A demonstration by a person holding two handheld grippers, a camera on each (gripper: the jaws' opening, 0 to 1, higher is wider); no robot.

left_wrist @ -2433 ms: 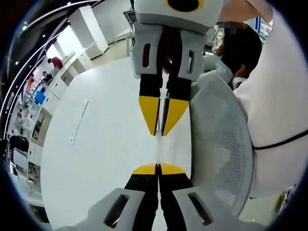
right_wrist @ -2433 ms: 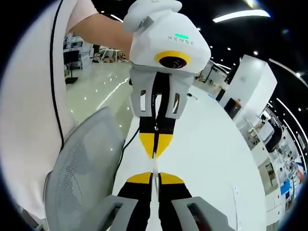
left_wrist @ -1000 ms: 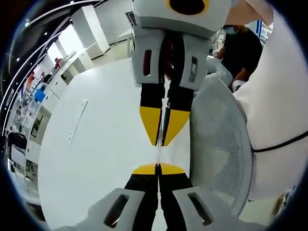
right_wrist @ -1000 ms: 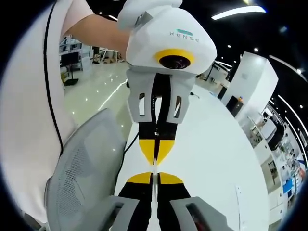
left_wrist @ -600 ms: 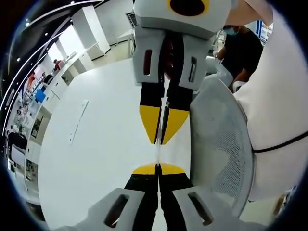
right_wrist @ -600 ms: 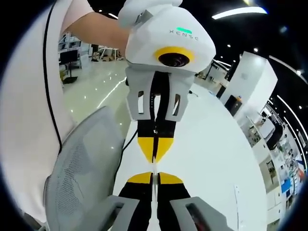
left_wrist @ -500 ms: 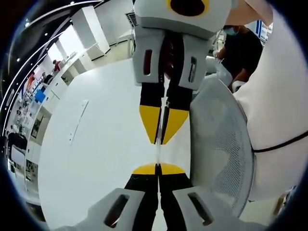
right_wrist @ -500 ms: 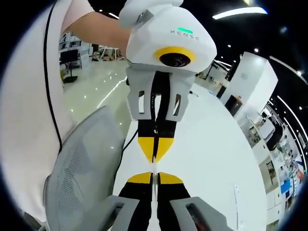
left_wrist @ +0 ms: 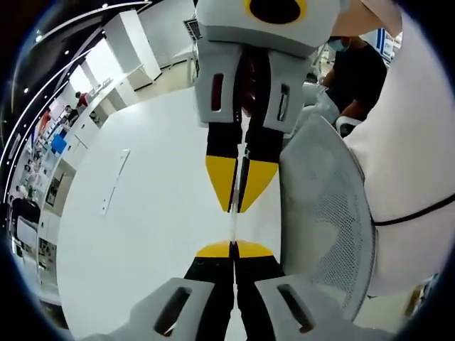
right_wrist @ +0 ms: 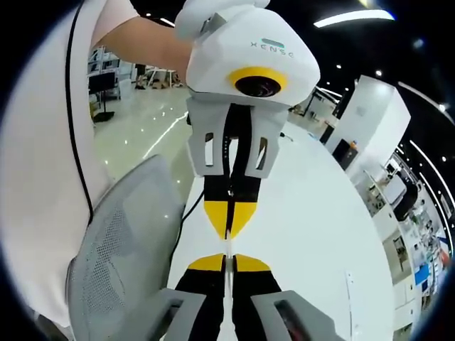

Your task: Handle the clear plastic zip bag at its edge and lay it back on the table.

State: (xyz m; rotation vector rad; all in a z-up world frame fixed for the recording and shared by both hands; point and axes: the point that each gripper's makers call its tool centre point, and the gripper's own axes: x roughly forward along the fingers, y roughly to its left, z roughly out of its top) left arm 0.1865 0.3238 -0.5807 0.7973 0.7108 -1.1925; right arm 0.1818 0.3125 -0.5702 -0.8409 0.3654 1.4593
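White table (left_wrist: 142, 213) spreads under both grippers, w/ an open hall of desks and shelves behind.

Left gripper (left_wrist: 233, 249): jaws pressed together at the bottom of the left gripper view, pinching the thin edge of the bag (left_wrist: 233, 226). Bag is seen edge-on as a pale clear strip, held taut above the table betw. the two grippers. Right gripper (left_wrist: 238, 202) faces it from the top of that view, yellow tips closed on the bag's opposite edge.

Right gripper view mirrors this: right gripper (right_wrist: 227, 263) shut on the bag (right_wrist: 227, 245) at the bottom, left gripper (right_wrist: 229, 227) opposite, also clamped.

Grey mesh chair back (left_wrist: 323, 220) sits just beside the table edge; person in white top (left_wrist: 412, 142) behind it. Flat white strip (left_wrist: 116, 179) lies on the table, well apart from the grippers.
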